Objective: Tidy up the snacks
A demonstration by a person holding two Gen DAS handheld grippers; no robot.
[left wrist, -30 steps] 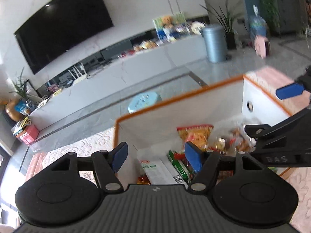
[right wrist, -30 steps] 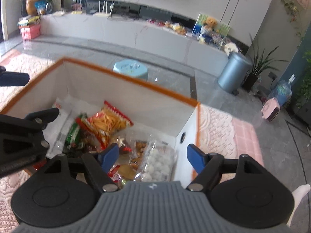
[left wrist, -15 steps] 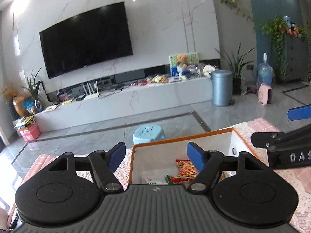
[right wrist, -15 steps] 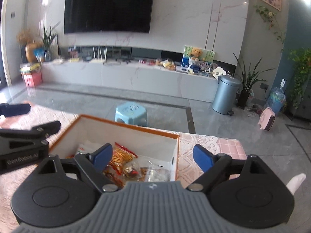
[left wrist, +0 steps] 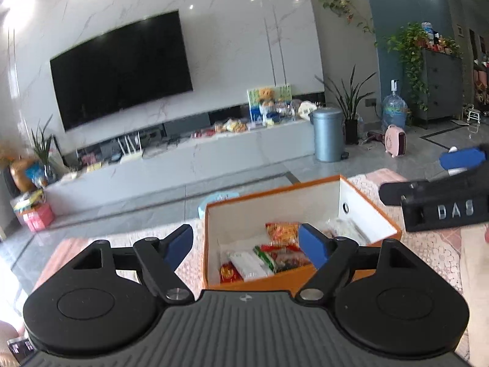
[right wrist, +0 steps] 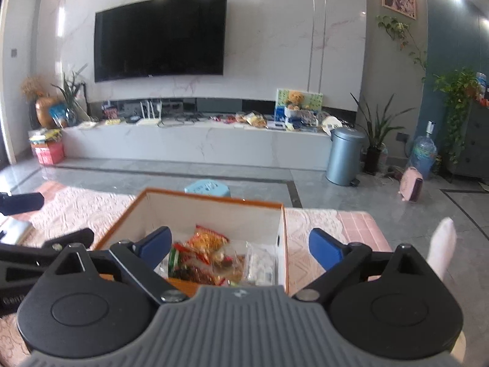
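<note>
Each hand-held gripper (left wrist: 246, 244) (right wrist: 241, 246), jaws just opening, seemingly holds nothing.

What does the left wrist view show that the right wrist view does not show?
Only the left wrist view: the red packet and the white packet at the near end of the orange box.

Only the right wrist view: a white sock at the right, and the tray of white sweets seen clearly.

Both: the box, the blue stool, the television, the grey bin.

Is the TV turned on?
No, the TV on the marble wall has a plain black screen with no picture.
</note>
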